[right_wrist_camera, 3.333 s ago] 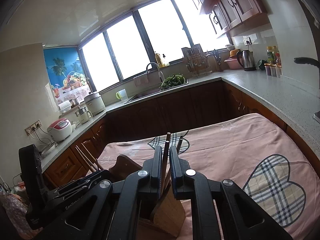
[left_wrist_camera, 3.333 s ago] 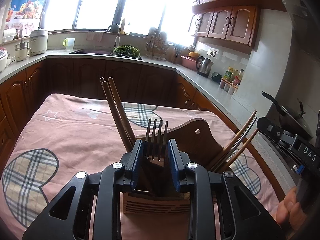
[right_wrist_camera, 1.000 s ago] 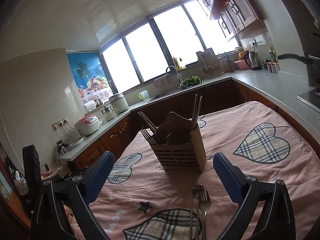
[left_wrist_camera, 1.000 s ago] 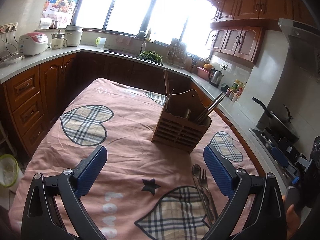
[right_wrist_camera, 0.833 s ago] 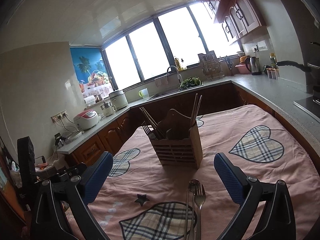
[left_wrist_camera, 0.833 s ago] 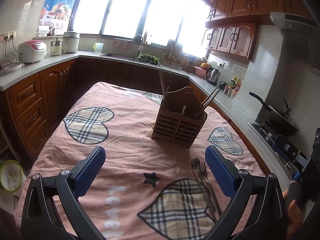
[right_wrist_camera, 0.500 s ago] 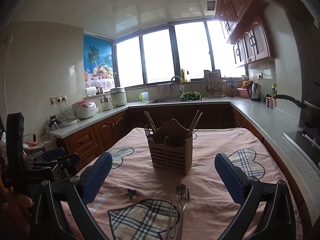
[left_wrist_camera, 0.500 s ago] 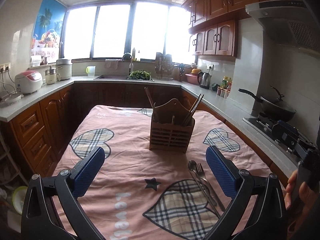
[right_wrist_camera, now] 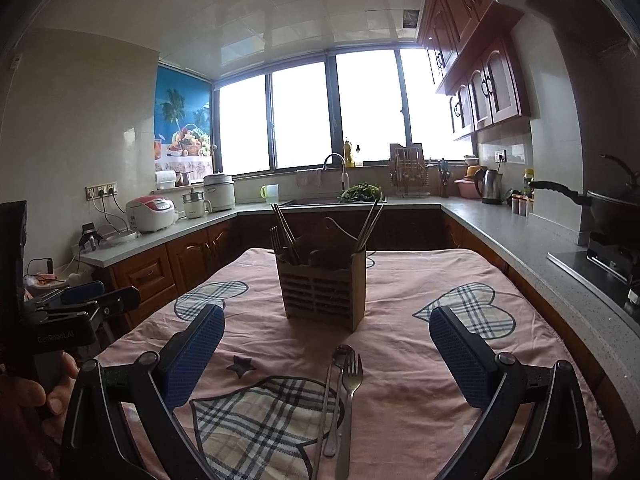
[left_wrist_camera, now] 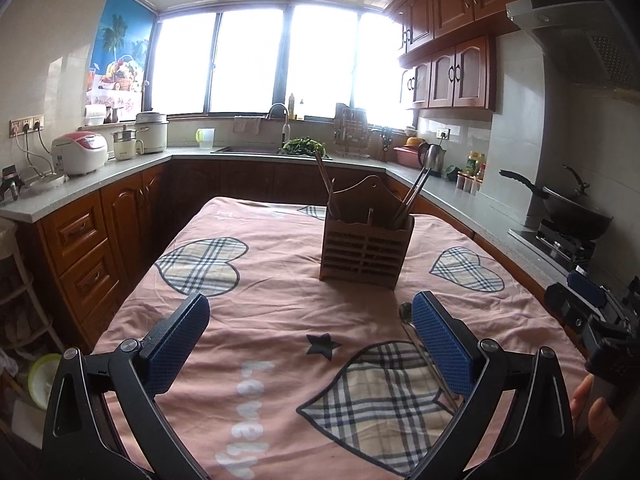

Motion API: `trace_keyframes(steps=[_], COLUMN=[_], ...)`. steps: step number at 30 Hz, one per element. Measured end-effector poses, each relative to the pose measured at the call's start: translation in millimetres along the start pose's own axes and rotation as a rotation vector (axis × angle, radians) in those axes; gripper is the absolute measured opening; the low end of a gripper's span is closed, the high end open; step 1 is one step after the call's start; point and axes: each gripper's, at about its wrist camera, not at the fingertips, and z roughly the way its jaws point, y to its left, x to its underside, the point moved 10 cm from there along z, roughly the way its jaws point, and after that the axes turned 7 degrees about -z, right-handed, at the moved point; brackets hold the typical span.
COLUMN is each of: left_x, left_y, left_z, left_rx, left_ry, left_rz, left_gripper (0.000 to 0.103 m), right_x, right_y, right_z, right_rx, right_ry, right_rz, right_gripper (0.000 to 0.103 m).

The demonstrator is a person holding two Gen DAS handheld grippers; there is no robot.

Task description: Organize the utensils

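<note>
We are between picks: our left gripper (left_wrist_camera: pixel 310 344) and right gripper (right_wrist_camera: pixel 326 354) both hang spread wide and empty above the table (right_wrist_camera: pixel 404 280). The wooden holder (right_wrist_camera: pixel 322 292) stands mid-table, already stocked. A fork (right_wrist_camera: pixel 350 404) and spoon (right_wrist_camera: pixel 338 380) lie side by side toward the near edge; next we would lower onto one handle.

I'm reading white letters "Lovely" on the pink cloth (left_wrist_camera: pixel 280 272), low centre in the left view, running down toward me. At the left edge of the right view, the left gripper (right_wrist_camera: pixel 76 312) carries faint grey lettering, too blurred to make out.
</note>
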Motion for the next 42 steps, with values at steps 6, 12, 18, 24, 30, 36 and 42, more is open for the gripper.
trace_keyframes(steps=[6, 12, 18, 24, 30, 36, 42], left_x=[16, 33, 43, 37, 32, 28, 26], left_y=[10, 7, 3, -1, -4, -5, -4], left_z=[9, 16, 14, 0, -17, -32, -41], left_rx=[-0.039, -0.053, -0.057, -0.047, -0.034, -0.028, -0.028], left_ry=[0.011, 0.033, 0.042, 0.02, -0.004, -0.023, -0.038], left_rz=[-0.016, -0.003, 0.012, 0.014, 0.024, 0.022, 0.023], left_gripper=[0.103, 0.103, 0.103, 0.103, 0.103, 0.103, 0.103], right_x=[39, 57, 61, 57, 48, 40, 36], right_y=[-8, -11, -7, -5, -4, 1, 8], right_z=[14, 17, 12, 1, -13, -26, -36], right_rx=[0.029, 0.034, 0.032, 0.032, 0.028, 0.025, 0.017], right_ry=[0.054, 0.09, 0.091, 0.062, 0.032, 0.008, -0.008], right_rz=[0.046, 0.059, 0.056, 0.059, 0.063, 0.057, 0.047], right_gripper=[0.103, 0.103, 0.103, 0.103, 0.103, 0.103, 0.103])
